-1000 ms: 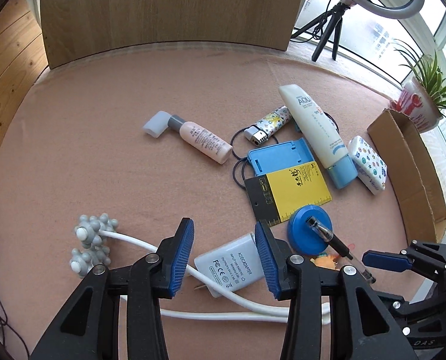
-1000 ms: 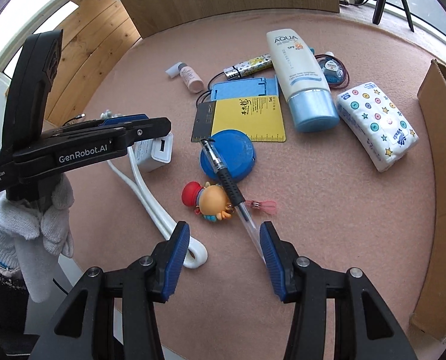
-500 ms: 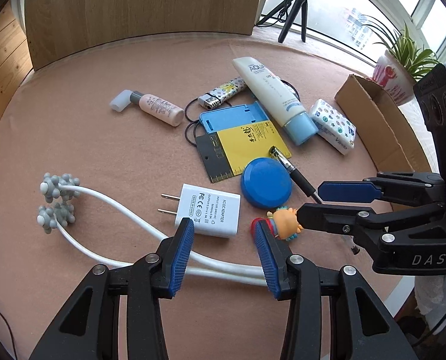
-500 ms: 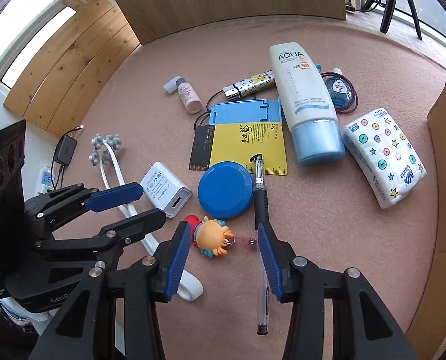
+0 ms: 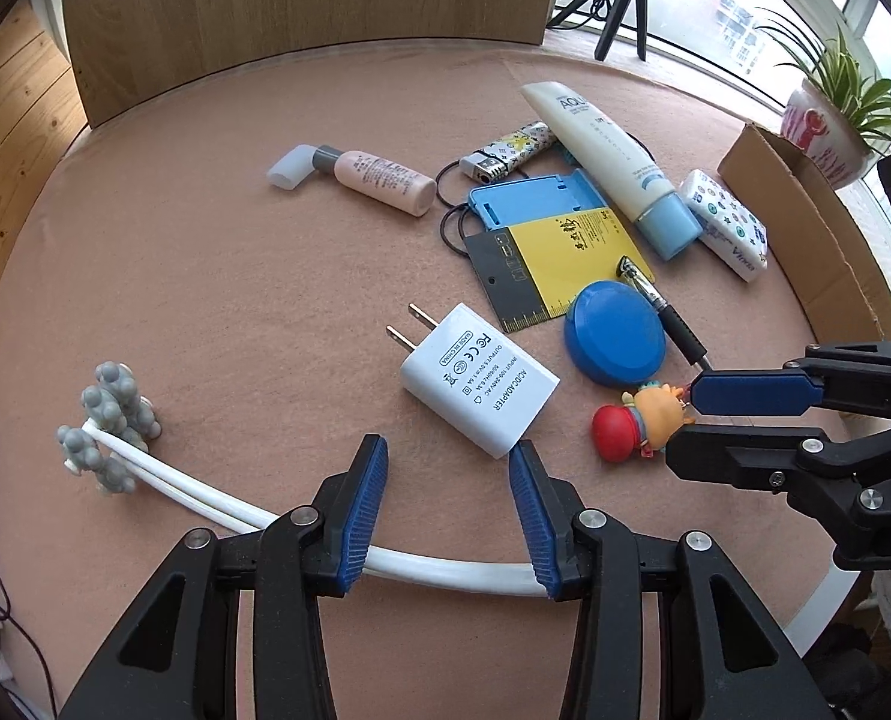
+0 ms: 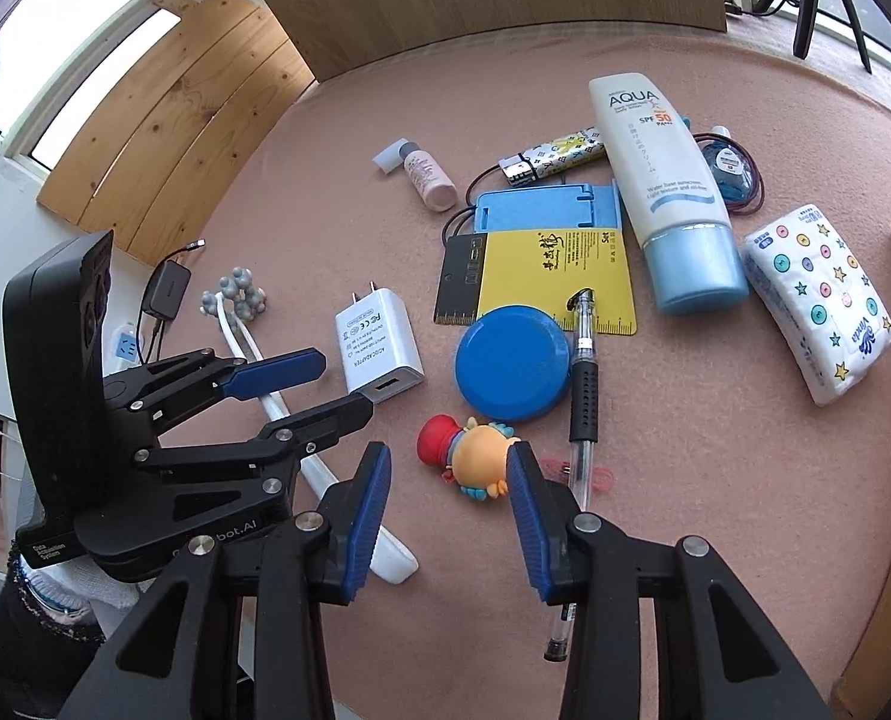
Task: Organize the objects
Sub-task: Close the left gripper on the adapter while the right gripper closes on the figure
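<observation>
The right hand-held gripper is hovering over the small toy figure near the counter's front edge, its jaws apart and just closing in. The left hand-held gripper is standing apart above the white massager handle. Only the right view is showing the pen's full length; the left is hiding its lower end behind the other gripper.

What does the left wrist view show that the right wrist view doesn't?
Only the left wrist view: a potted plant beyond the cardboard box. Only the right wrist view: a black adapter and wall socket off the table's edge. Both: the charger, blue disc, pen, toy figure, sunscreen tube and white massager.
</observation>
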{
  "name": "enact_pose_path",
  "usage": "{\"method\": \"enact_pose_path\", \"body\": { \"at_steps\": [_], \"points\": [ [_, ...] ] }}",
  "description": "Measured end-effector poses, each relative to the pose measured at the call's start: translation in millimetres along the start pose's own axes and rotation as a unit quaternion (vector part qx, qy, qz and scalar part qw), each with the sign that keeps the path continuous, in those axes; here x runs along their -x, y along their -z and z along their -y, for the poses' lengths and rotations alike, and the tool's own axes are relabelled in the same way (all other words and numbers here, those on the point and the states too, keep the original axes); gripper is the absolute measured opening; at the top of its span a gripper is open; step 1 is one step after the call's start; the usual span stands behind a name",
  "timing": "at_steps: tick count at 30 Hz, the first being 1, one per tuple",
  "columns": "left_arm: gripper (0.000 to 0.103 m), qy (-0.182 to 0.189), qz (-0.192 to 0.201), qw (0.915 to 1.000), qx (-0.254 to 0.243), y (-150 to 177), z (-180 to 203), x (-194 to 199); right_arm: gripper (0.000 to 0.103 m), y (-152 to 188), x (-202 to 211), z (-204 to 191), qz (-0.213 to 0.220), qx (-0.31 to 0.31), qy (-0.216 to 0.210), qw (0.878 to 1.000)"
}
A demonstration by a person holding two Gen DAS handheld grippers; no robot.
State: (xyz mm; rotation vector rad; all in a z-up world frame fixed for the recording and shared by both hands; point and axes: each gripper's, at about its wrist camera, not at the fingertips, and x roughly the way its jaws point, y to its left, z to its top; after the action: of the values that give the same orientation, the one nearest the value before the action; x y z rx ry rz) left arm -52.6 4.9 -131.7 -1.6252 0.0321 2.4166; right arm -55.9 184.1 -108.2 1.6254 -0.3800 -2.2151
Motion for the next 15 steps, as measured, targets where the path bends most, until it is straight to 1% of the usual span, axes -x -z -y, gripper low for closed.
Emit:
{"method": "enact_pose_path", "body": {
  "at_steps": [4, 10, 12, 15],
  "points": [
    [0.046, 0.0, 0.0, 1.0, 0.0, 2.6, -8.6, 2.0, 0.037, 1.6, -7.9, 6.2, -0.011, -0.004, 0.009, 1.0],
    [0.046, -0.009, 0.001, 1.0, 0.001, 5.2, -23.7, 3.9, 0.037, 0.9, -6.7, 18.4, -0.008, -0.012, 0.028, 1.0],
    [0.046, -0.017, 0.0, 0.9999, -0.001, 4.9, -27.9, 4.1, 0.036, 1.5, -7.2, 22.3, -0.006, -0.012, 0.042, 0.999],
    [0.046, -0.033, -0.002, 0.9994, -0.002, 5.4, -35.8, 4.3, 0.034, -1.6, -5.4, 28.2, -0.001, -0.018, 0.049, 0.999]
  ]
}}
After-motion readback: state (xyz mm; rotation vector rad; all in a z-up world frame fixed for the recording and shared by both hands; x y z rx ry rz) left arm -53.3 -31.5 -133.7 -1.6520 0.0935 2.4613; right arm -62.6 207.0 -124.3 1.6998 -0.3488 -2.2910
